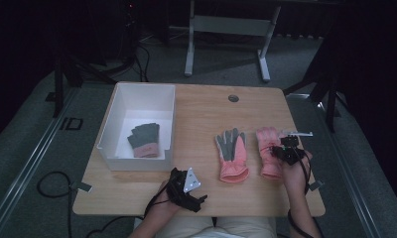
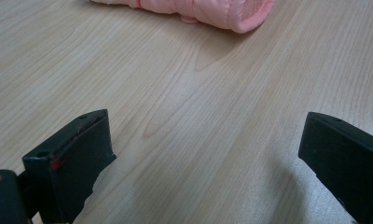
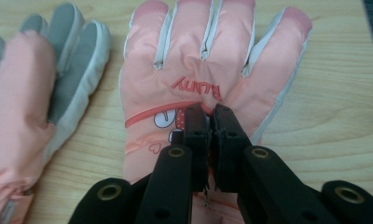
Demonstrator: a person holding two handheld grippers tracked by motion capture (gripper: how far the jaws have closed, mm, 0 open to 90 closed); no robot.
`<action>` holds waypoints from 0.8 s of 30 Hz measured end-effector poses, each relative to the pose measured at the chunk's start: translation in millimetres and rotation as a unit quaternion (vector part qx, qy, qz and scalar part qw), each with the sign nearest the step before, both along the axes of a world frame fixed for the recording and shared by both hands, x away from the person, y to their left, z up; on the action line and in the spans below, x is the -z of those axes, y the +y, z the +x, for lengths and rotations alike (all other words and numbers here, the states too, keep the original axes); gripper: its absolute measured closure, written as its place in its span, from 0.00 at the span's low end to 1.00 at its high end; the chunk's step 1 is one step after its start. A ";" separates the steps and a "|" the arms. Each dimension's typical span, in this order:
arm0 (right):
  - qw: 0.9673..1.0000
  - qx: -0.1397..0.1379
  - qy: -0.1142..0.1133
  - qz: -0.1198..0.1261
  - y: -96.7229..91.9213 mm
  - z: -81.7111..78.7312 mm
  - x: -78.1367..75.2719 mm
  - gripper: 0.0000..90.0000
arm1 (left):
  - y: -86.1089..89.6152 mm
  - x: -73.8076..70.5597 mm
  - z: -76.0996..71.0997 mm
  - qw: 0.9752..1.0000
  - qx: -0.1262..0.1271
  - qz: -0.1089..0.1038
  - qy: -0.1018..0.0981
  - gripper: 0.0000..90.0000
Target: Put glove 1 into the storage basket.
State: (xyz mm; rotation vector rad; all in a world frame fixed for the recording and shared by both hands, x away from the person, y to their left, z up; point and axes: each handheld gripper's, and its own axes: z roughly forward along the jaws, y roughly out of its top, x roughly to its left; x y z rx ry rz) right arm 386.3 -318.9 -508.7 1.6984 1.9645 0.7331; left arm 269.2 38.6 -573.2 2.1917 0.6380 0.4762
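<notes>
**A:** Where is your right gripper (image 3: 208, 112) sitting?

**B:** You are holding it over the pink glove (image 3: 212, 70) that is lying flat on the table (image 1: 201, 109), fingers pointing away from you. In the right gripper view its jaws are standing together, tips pressing into the back of the glove just below the red lettering. I think they are pinching a fold of the fabric, though the tips are hiding the exact spot, so I cannot be sure how much cloth is caught.

**A:** And the other pink glove (image 1: 232, 153)?

**B:** It is lying just to the left of the first one, grey palm up, cuff toward you. The two are close but, from the high view, not touching.

**A:** What is your left gripper (image 1: 189, 191) doing?

**B:** You are resting it near the front edge of the table, to the left of both gloves. In the left gripper view its jaws are standing wide apart with bare wood between them, and the cuff of a pink glove is showing farther off at the top.

**A:** Anything else on the table?

**B:** A white box (image 1: 118, 111) is sitting at the left, with a grey glove (image 1: 146, 139) with a pink cuff lying inside it on the bottom.
</notes>
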 end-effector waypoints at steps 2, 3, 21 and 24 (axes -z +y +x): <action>1.000 -0.007 0.007 0.000 1.8 3.8 4.5 0.95 | 1.1 0.3 -0.3 1.000 -0.001 0.000 0.001 0.03; 1.000 -0.009 0.009 -0.001 2.4 4.9 5.4 0.95 | 1.1 0.3 -0.3 1.000 -0.001 0.000 0.001 0.03; 0.996 -0.090 -0.015 -0.016 -14.9 7.6 -13.3 0.73 | 4.2 0.3 -2.4 1.000 -0.012 0.003 0.002 0.03; 0.994 -0.105 -0.016 -0.028 -11.2 6.3 -9.8 0.68 | 4.2 0.3 -1.6 1.000 -0.012 0.004 0.003 0.03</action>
